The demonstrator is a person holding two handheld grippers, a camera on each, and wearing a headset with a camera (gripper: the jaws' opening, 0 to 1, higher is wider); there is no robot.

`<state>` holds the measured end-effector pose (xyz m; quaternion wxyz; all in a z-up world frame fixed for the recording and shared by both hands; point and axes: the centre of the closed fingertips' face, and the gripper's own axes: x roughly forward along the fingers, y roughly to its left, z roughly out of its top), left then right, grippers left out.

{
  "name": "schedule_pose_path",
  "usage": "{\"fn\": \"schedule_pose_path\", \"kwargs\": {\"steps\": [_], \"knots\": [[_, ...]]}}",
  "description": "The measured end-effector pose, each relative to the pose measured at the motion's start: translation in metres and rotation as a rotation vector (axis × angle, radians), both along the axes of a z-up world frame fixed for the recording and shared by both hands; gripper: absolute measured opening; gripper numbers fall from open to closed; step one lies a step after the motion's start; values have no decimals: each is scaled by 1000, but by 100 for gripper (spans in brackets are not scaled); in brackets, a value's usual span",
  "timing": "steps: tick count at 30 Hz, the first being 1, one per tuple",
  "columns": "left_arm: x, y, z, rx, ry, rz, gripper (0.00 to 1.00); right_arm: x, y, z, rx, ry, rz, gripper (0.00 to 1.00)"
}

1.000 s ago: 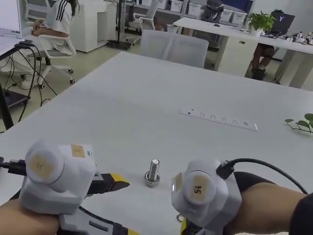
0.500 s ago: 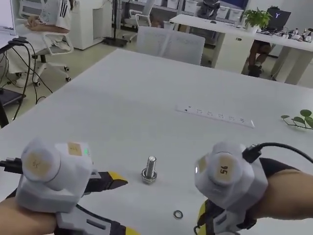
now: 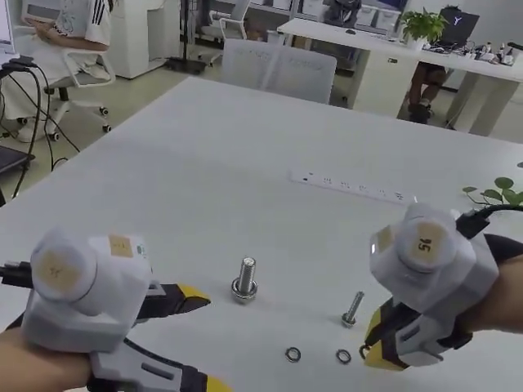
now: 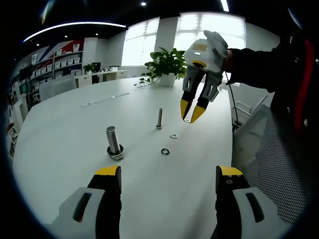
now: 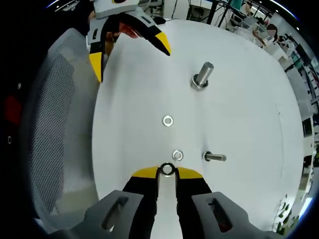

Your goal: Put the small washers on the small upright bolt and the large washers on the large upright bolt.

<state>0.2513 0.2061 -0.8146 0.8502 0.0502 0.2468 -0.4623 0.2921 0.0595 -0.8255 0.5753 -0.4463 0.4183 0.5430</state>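
The large upright bolt (image 3: pixel 244 278) stands mid-table, and the small upright bolt (image 3: pixel 353 308) stands to its right. Two loose washers (image 3: pixel 292 354) (image 3: pixel 343 356) lie in front of them. My right gripper (image 3: pixel 369 351) hovers just right of the nearer washer. In the right gripper view it (image 5: pixel 167 170) is shut on a washer (image 5: pixel 167 169), with the small bolt (image 5: pixel 214 157) just ahead. My left gripper (image 3: pixel 192 298) is open and empty, left of the large bolt. In the left gripper view its jaws (image 4: pixel 168 174) stand wide apart, facing the large bolt (image 4: pixel 113 142).
A white power strip (image 3: pixel 351 188) lies farther back on the white table (image 3: pixel 204 163). A plant sprig (image 3: pixel 494 194) sits at the right edge. Chairs, desks and seated people are beyond the table's far end. A mesh chair (image 5: pixel 55 124) is by the near edge.
My right gripper has moved to the right, uncovering the small bolt and the two loose washers. The head camera has tilted down. The left gripper has barely moved.
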Motion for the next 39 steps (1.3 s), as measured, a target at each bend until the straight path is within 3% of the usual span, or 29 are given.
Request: {"fn": "schedule_pose_path", "kwargs": {"steps": [12, 23, 39], "knots": [[1, -2, -2, 4, 5, -7, 77, 28, -16, 21, 5, -44, -54, 14], [5, -3, -3, 1, 9, -4, 77, 47, -7, 34, 10, -66, -37, 14], [7, -2, -4, -1, 14, 7, 77, 66, 10, 28, 4, -70, 5, 14]]}}
